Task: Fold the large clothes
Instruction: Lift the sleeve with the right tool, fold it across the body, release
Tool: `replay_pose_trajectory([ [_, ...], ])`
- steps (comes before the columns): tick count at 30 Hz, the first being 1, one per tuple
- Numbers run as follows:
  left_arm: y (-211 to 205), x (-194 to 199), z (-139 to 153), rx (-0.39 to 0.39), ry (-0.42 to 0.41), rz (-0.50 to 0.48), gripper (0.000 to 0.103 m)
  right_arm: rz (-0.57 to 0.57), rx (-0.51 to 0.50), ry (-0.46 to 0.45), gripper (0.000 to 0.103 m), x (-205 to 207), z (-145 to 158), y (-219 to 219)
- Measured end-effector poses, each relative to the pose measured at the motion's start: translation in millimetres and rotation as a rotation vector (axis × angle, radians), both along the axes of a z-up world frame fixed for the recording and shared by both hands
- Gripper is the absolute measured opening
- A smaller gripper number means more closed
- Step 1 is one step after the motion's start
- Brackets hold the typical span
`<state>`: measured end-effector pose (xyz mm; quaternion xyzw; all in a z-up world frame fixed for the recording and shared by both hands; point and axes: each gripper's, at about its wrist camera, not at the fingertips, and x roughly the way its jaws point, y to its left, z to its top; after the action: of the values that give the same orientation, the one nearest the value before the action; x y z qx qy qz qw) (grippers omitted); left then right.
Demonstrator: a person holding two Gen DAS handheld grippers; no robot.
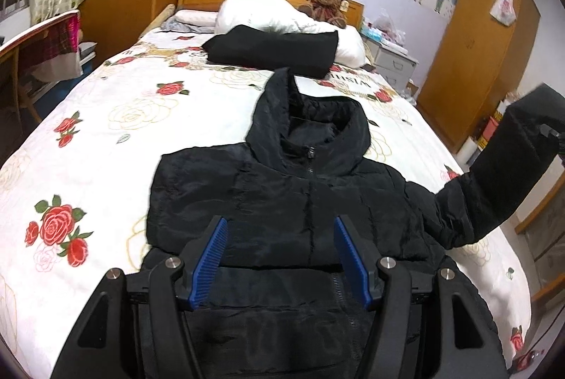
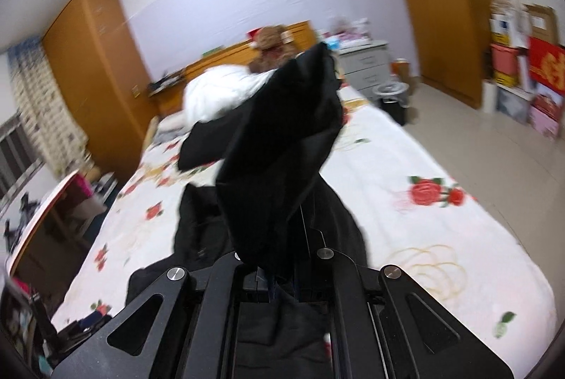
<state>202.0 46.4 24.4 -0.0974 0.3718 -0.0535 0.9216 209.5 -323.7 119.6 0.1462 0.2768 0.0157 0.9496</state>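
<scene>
Sleeve of the black jacket is held raised above the bed, clenched in the right claw; the left claw is poised spread wide over the jacket's front.

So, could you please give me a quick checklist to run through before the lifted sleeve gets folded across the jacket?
1. Right gripper shut on the sleeve: ok.
2. Left gripper open and holding nothing, above the jacket: ok.
3. Jacket body flat, front up, zipped: ok.
4. Other sleeve already folded in: cannot tell.
5. Folded black garment apart from the hood: ok.
6. Jacket hem lying straight: cannot tell, hidden by the gripper.
</scene>
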Motion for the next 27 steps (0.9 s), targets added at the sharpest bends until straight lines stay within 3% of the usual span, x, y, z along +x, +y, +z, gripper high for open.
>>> replay_pose_trajectory([
  [5,25.3,-3.1,-6.1,-0.021,0.006,0.042,0.064,0.124,-0.023,0.05,0.006,25.3,-23.5,65.4],
  [12,54.9,-4.9,-16.6,-0.04,0.011,0.086,0.064,0.274,-0.041,0.175,0.006,64.3,-83.8,153.0],
  [19,76.1,-4.0,-29.1,-0.053,0.024,0.112,0.064,0.376,-0.04,0.308,0.007,89.6,-147.4,202.5],
  [22,80.9,-2.4,-33.6,-0.051,0.028,0.115,0.064,0.404,-0.039,0.376,0.014,99.2,-177.2,217.9],
  [27,83.9,3.5,-41.9,-0.062,0.044,0.114,0.064,0.457,-0.008,0.435,0.044,101.3,-206.4,226.6],
])
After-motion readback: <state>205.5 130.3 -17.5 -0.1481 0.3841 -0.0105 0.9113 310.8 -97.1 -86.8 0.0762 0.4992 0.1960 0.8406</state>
